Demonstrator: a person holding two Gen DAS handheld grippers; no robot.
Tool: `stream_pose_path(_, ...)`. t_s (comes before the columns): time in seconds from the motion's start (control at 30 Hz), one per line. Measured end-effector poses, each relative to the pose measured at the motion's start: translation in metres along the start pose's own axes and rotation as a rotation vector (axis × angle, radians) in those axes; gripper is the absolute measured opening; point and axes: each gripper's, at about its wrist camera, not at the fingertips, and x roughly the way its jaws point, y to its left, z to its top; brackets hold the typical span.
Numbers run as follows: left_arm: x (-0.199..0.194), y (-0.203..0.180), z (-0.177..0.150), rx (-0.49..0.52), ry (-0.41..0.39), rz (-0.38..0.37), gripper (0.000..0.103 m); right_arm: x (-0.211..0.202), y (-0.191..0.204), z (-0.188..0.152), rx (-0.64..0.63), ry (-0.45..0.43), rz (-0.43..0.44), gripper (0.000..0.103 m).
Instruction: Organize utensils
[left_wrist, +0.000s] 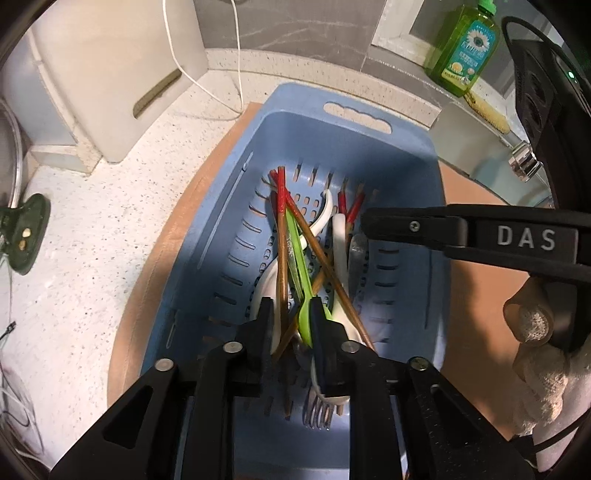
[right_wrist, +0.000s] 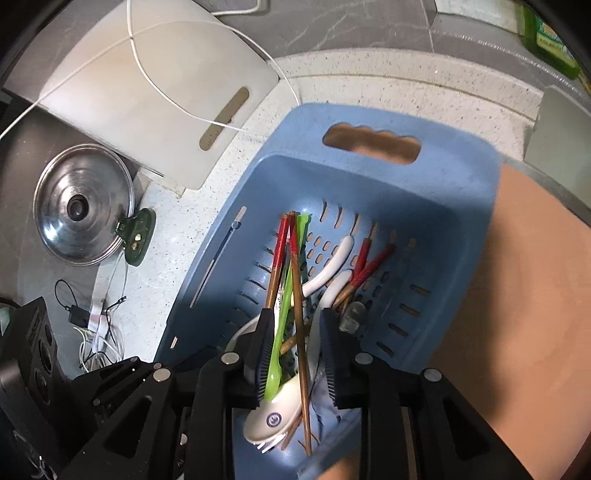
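Observation:
A blue slotted basket holds a loose pile of utensils: red-tipped wooden chopsticks, a green plastic utensil, white spoons and a fork. My left gripper hangs over the near end of the pile, open; chopsticks and the green handle pass between its fingers unpressed. My right gripper is open over the same pile, with the green utensil and one chopstick in its gap. Its finger reaches in from the right in the left wrist view.
The basket rests on a brown mat on a speckled counter. A white cutting board leans at the back left, with a steel pot lid, a green clip and cables nearby. A green detergent bottle stands back right.

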Motion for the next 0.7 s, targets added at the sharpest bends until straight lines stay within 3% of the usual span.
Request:
stream_pose_path(0.17, -0.018, -0.008, -0.007, -0.009, -0.042, 0.016, 0.031, -0.022, -0.003, -0.008, -0.046, -0.027, -0.018, 0.033)
stream_pose_path(0.27, -0.027, -0.015, -0.012, -0.016, -0.063, 0.025, 0.036, -0.036, -0.006, -0.015, -0.078, -0.052, -0.035, 0.041)
stream_pose_path(0.37, -0.037, -0.020, -0.019, -0.032, -0.087, 0.030, 0.048, -0.050, -0.010, -0.024, -0.116, -0.076, -0.064, 0.042)
stream_pose_path(0.57, -0.060, -0.036, -0.029, -0.056, -0.139, 0.039, 0.049, -0.079, -0.017, -0.045, -0.199, -0.117, -0.120, 0.044)
stream_pose_path(0.7, -0.079, -0.051, -0.034, -0.057, -0.196, 0.045, 0.059, -0.100, -0.024, -0.057, -0.225, -0.144, -0.134, 0.044)
